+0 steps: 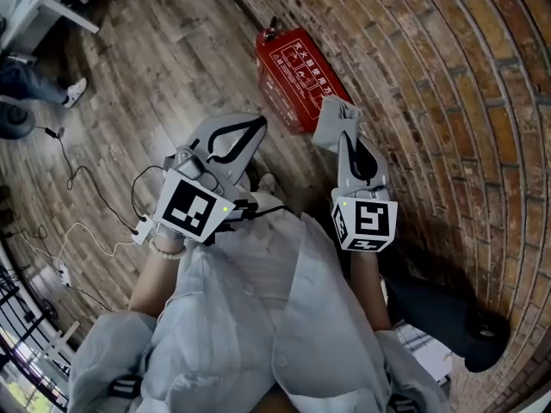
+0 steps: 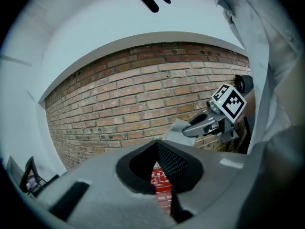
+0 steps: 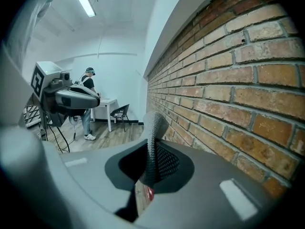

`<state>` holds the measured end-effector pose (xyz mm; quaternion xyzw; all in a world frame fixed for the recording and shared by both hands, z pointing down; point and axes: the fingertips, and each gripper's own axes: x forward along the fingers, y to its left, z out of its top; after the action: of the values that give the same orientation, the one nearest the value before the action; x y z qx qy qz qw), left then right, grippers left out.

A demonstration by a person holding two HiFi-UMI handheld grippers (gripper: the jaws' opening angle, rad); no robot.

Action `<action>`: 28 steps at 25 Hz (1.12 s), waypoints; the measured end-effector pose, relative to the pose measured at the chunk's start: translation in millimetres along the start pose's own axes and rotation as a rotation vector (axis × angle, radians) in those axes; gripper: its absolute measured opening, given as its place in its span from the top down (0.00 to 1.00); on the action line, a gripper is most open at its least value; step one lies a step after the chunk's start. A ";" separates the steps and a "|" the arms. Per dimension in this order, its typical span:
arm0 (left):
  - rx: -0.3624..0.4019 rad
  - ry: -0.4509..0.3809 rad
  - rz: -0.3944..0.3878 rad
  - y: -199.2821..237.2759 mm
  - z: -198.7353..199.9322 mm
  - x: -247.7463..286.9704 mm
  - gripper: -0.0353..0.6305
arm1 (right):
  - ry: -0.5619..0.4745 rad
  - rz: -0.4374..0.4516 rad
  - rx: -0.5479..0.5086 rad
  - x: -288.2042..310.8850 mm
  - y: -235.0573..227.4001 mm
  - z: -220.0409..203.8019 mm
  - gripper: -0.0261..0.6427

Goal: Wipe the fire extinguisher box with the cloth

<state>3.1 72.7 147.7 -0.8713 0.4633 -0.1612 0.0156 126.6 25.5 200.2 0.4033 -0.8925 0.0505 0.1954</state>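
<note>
The red fire extinguisher box (image 1: pixel 295 74) lies on the wooden floor against the brick wall (image 1: pixel 448 101). My right gripper (image 1: pixel 346 136) hovers just right of the box's near end, shut on a grey cloth (image 1: pixel 332 120) that bunches up past its tips. In the right gripper view the cloth (image 3: pixel 152 140) stands as a strip between the jaws, with a sliver of the box (image 3: pixel 149 193) below. My left gripper (image 1: pixel 256 126) is left of the box's near end, shut on nothing. Through its jaws shows the box (image 2: pixel 161 187); beyond are the cloth (image 2: pixel 175 129) and right gripper (image 2: pixel 193 129).
Cables (image 1: pixel 79 179) and a white power strip (image 1: pixel 142 229) trail over the floor at left. A person (image 3: pixel 88 104) stands by a white table (image 3: pixel 106 102) and dark chair (image 3: pixel 122 112) farther down the room. My own dark shoe (image 1: pixel 482 351) is near the wall.
</note>
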 end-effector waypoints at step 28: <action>-0.139 0.029 -0.042 78.9 -65.7 64.1 0.95 | 0.087 -0.068 0.100 102.4 -20.5 -37.1 0.92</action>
<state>-46.4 -16.3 213.2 -0.8773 0.4554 -0.1414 -0.0551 91.9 -50.7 272.8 0.4403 -0.8652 0.1059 0.2151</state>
